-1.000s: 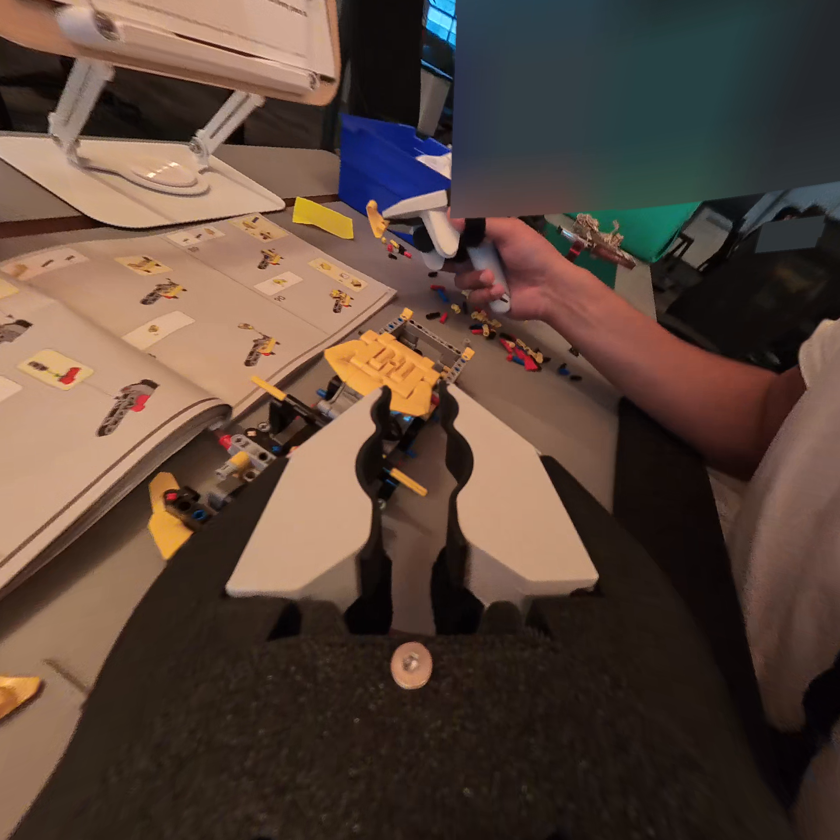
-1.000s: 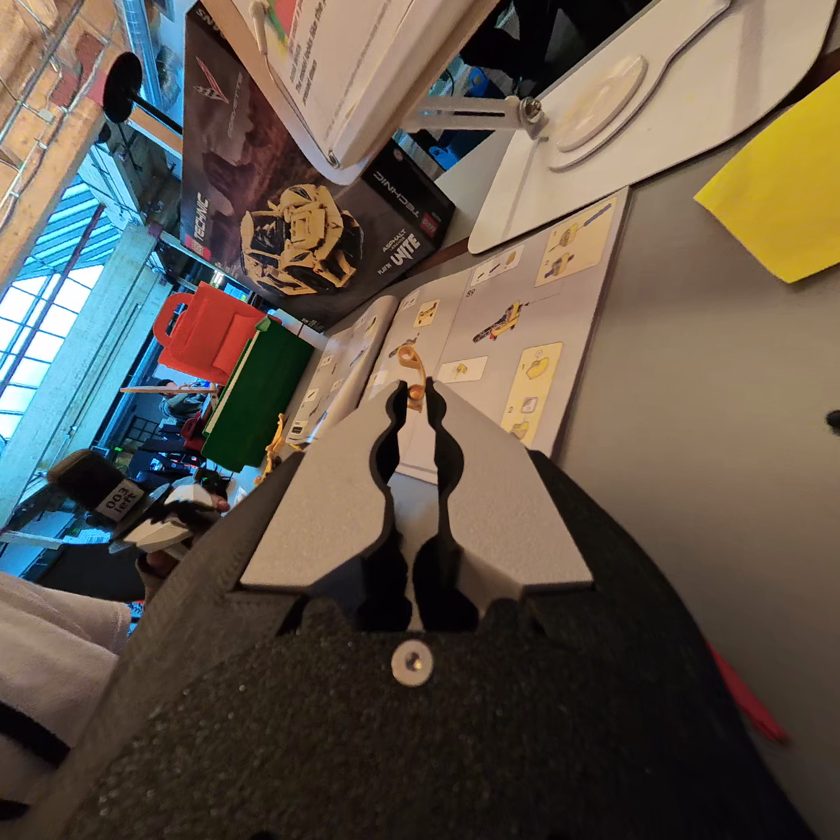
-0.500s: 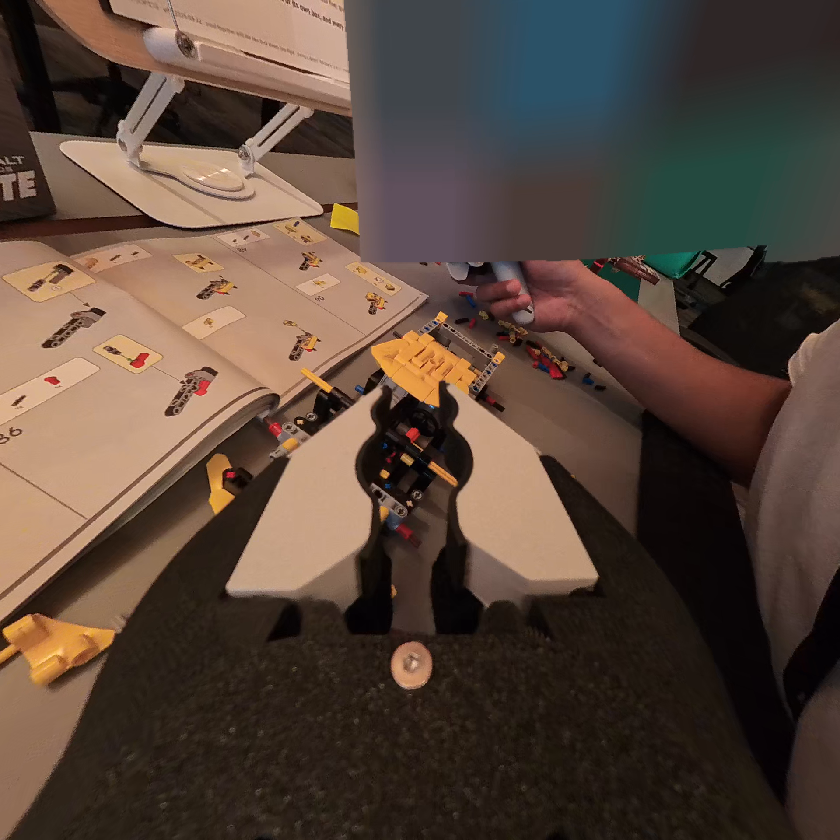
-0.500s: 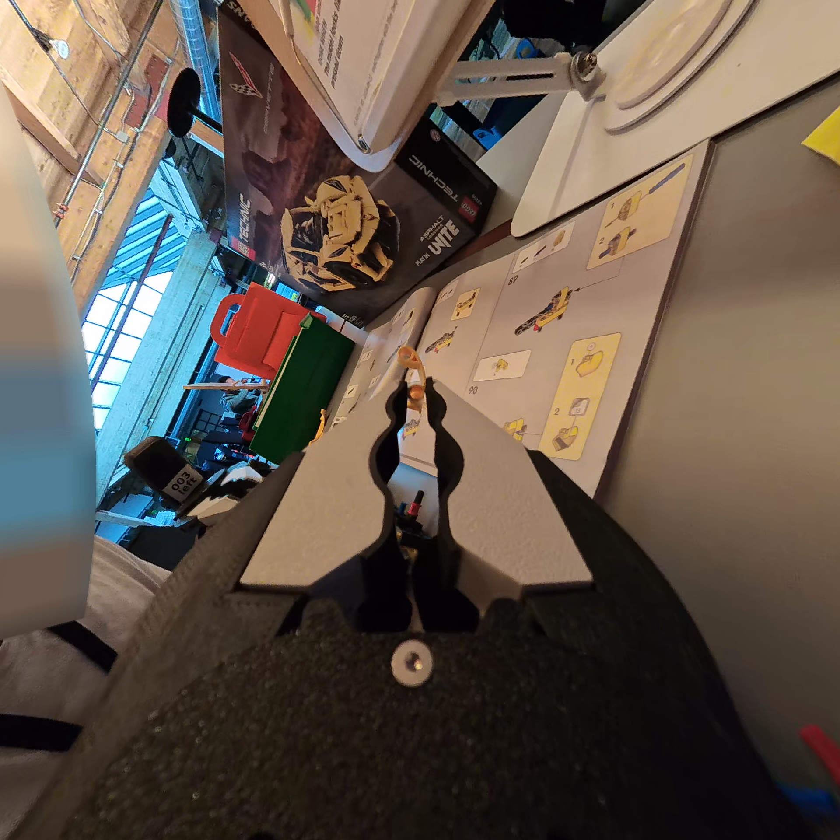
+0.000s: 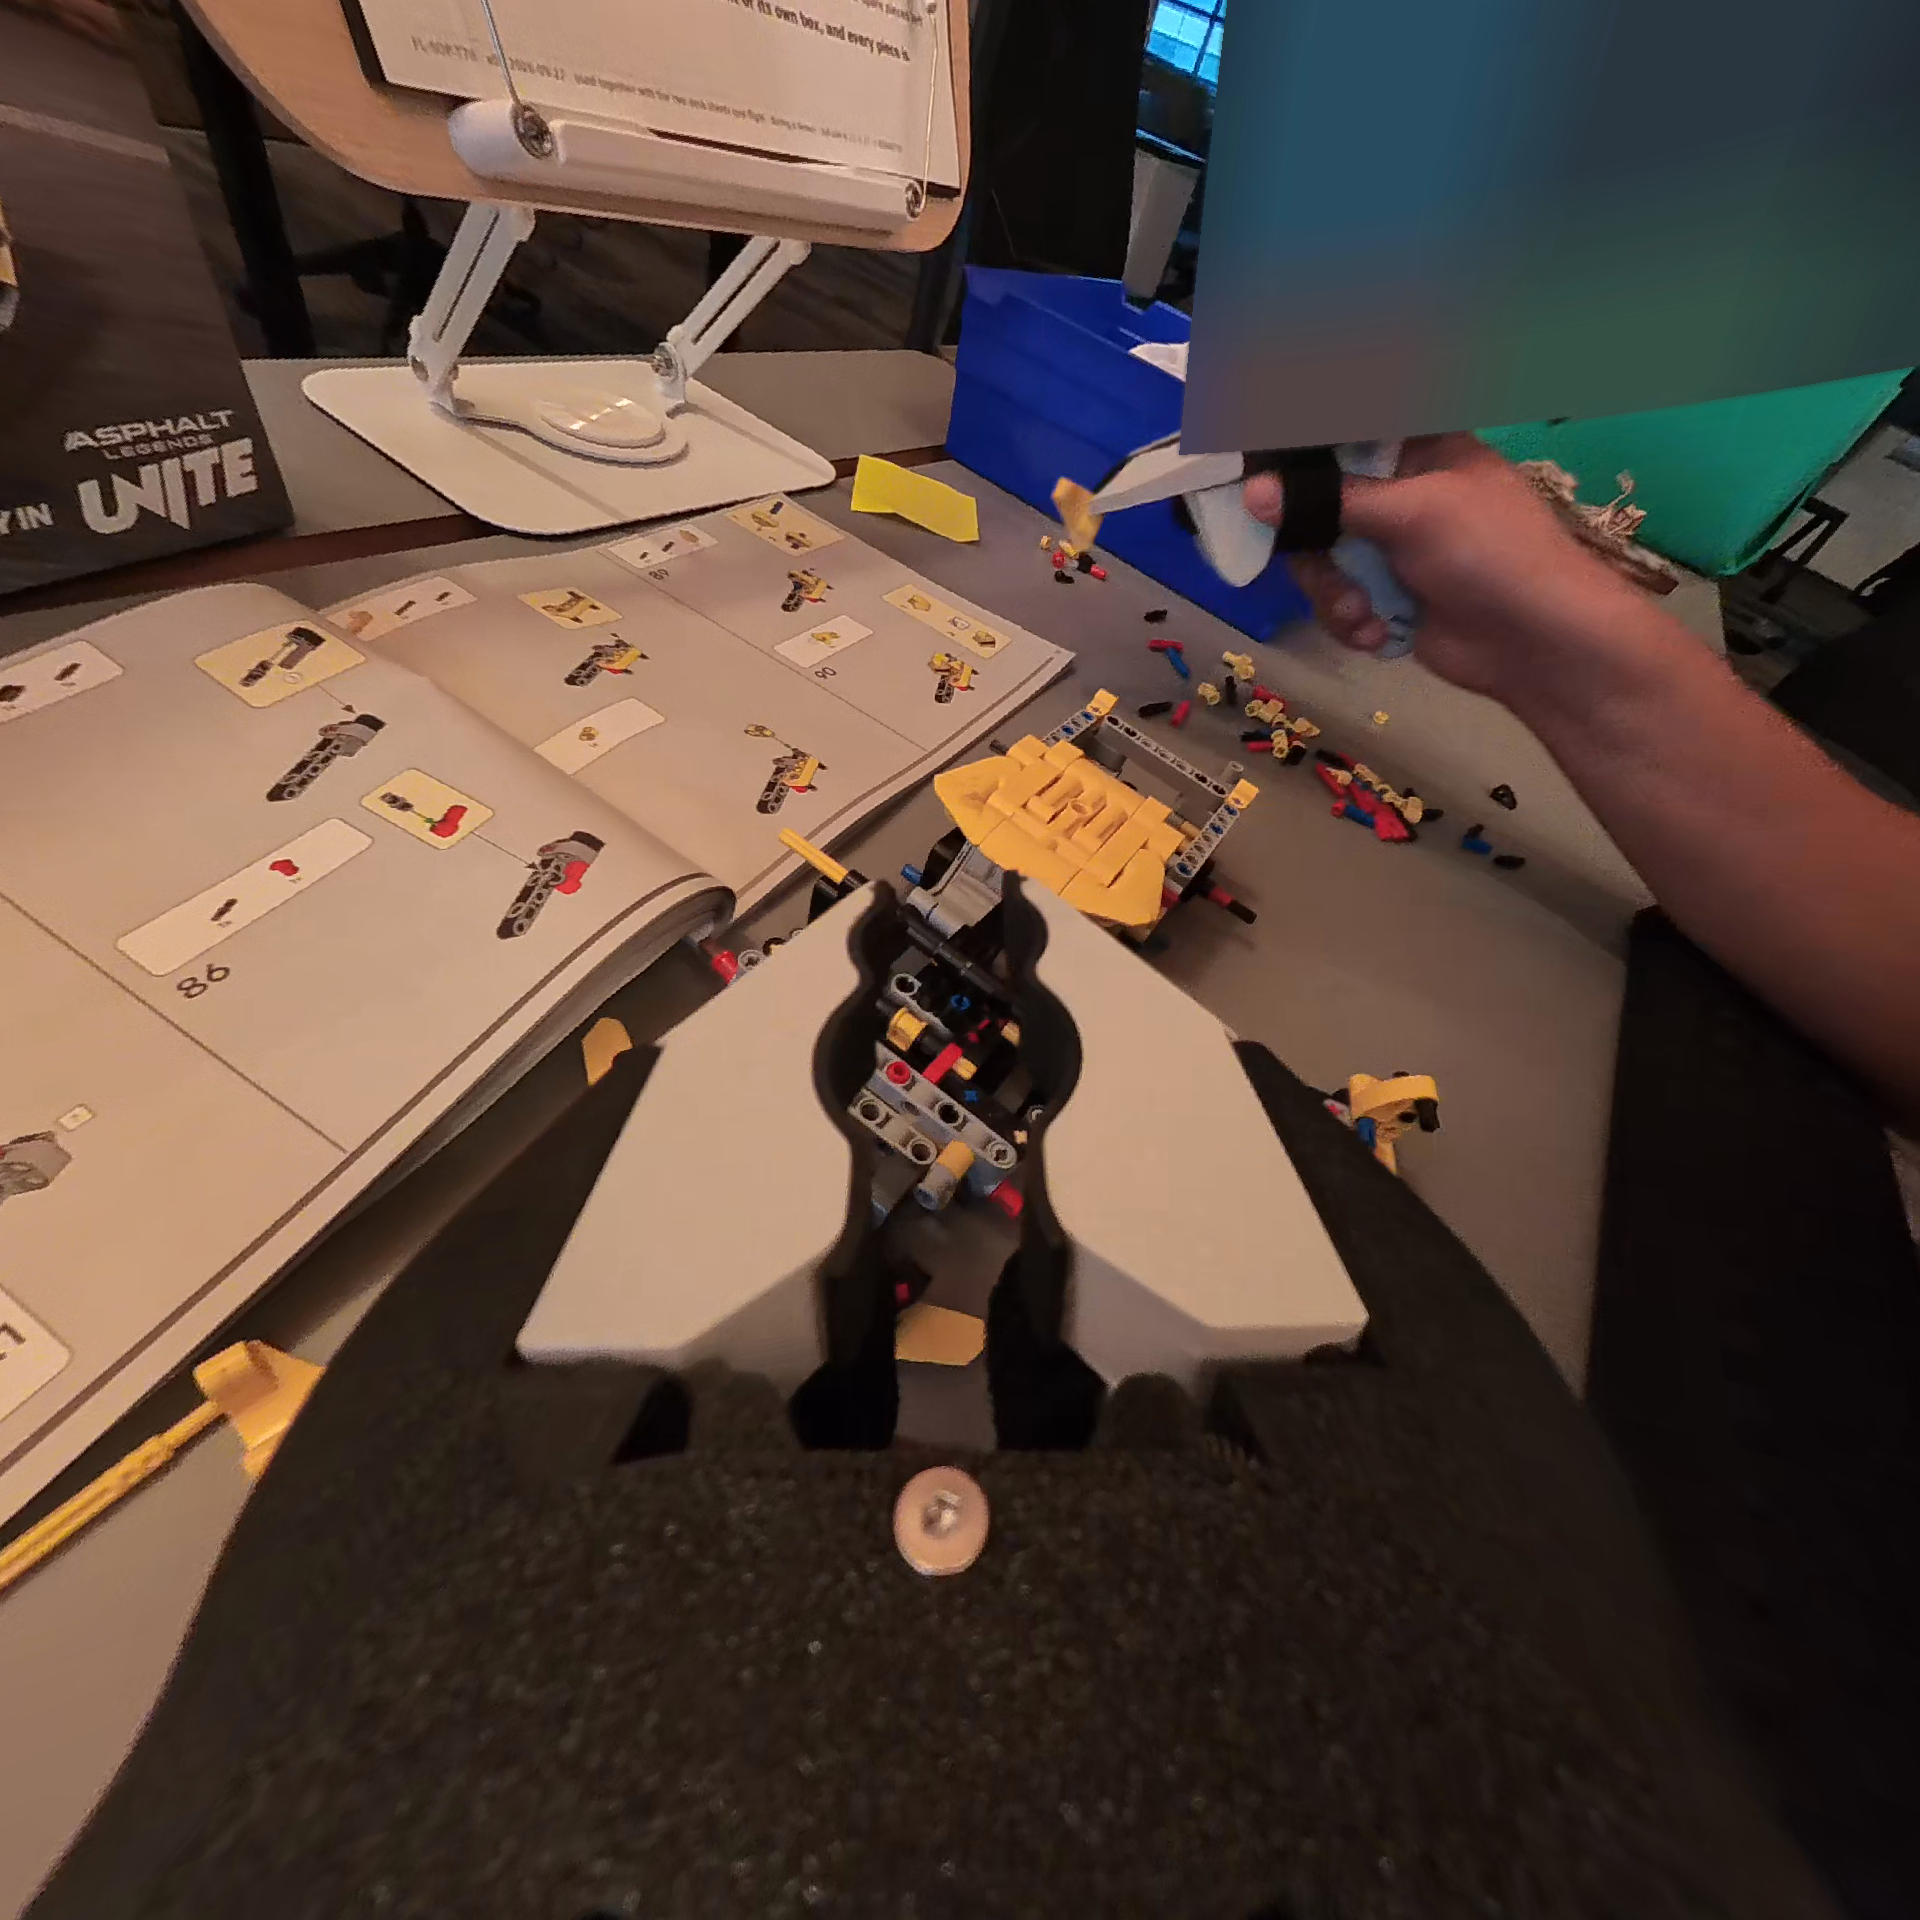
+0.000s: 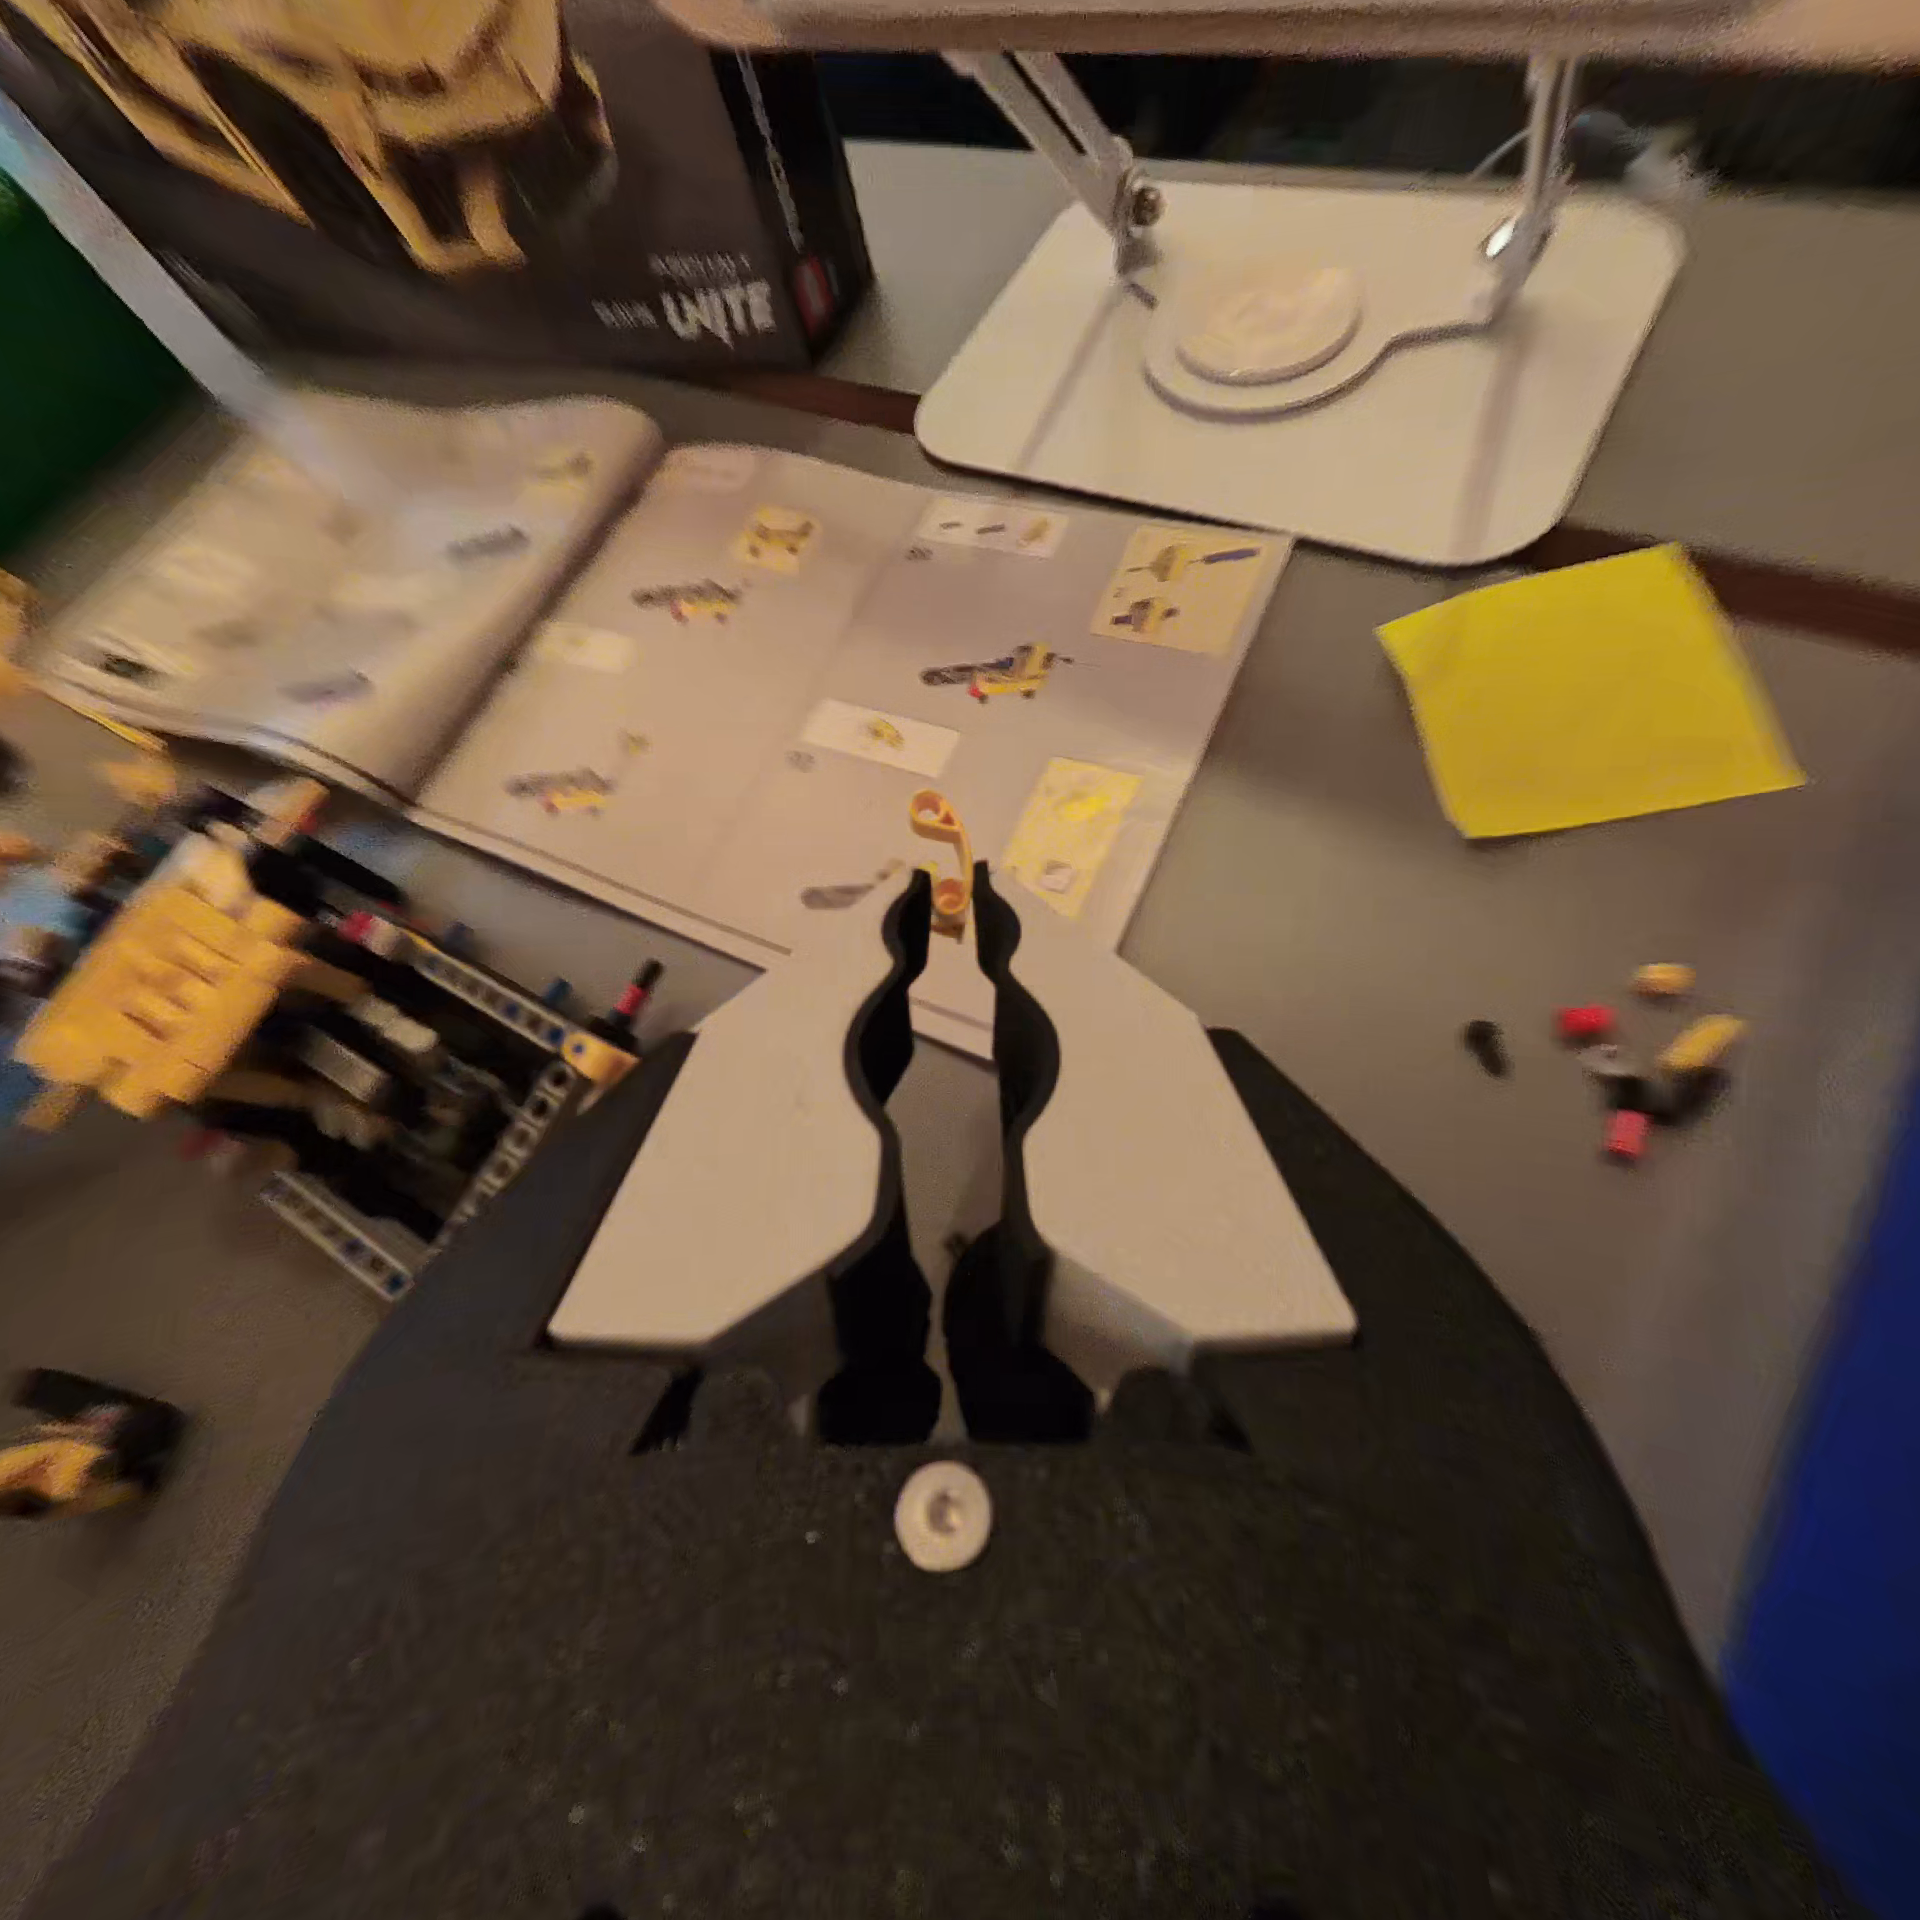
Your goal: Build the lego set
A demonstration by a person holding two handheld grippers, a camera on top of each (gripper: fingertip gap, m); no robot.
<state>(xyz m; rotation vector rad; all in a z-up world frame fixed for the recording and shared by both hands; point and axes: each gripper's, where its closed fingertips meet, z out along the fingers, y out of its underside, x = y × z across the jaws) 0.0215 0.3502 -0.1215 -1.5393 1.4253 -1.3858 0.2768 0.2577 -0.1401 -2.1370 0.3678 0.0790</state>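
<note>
The partly built yellow and black lego car (image 5: 1070,831) lies on the grey table beside the open instruction booklet (image 5: 416,831). My left gripper (image 5: 948,899) hangs over the car's near end with its jaws a little apart and empty; the car's grey and black beams show through the gap. My right gripper (image 6: 948,883) is shut on a small curved yellow piece (image 6: 935,821) above the booklet (image 6: 831,644). It also shows in the left wrist view (image 5: 1081,514), held in a hand at the back right. The car (image 6: 166,977) is blurred at the left in the right wrist view.
Loose small pieces (image 5: 1278,727) lie scattered right of the car. A blue bin (image 5: 1070,395), a yellow paper note (image 5: 914,499), a white document stand (image 5: 561,436) and the set's dark box (image 5: 125,416) stand behind. Yellow parts lie at right (image 5: 1392,1107) and front left (image 5: 249,1382). There is about 30 cm between the tips of the two grippers.
My left gripper has drawn back, so more of the car shows between its fingers. My right gripper has turned from sideways to level and swung towards the booklet, still holding the yellow piece.
</note>
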